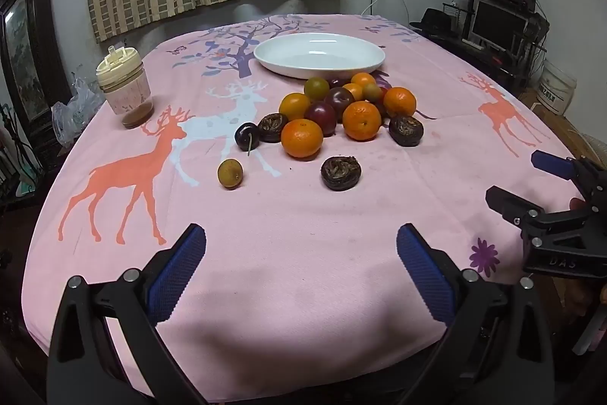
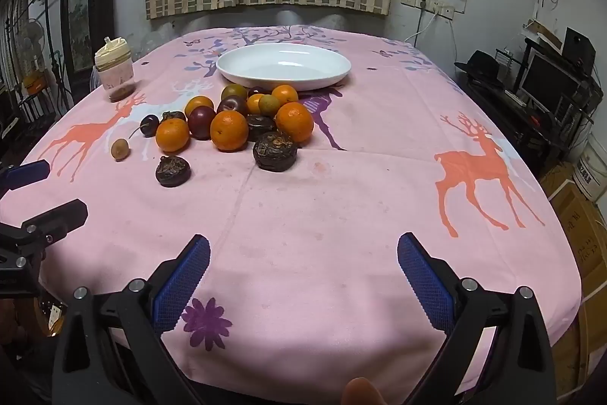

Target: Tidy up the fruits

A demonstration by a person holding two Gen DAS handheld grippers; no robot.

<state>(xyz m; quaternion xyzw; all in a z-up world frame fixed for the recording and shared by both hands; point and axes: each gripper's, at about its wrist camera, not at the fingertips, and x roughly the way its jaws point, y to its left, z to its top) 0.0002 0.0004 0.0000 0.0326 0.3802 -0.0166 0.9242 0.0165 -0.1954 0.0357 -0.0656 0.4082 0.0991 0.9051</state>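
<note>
Left gripper (image 1: 301, 255) and right gripper (image 2: 303, 259) both hold their fingers spread wide, gripping nothing, above the desk (image 2: 341, 215); fruit pile (image 1: 341, 112) at twelve o'clock.

Dim indoor light, sharp centre, fisheye-bent dark corners, soft shadows at bottom.

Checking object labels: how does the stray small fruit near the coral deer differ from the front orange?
The small fruit is dull yellow-brown and lies alone; the front orange is bright orange, much bigger, and touches the pile. Both are round, lying on the tablecloth, outside the white plate.
</note>
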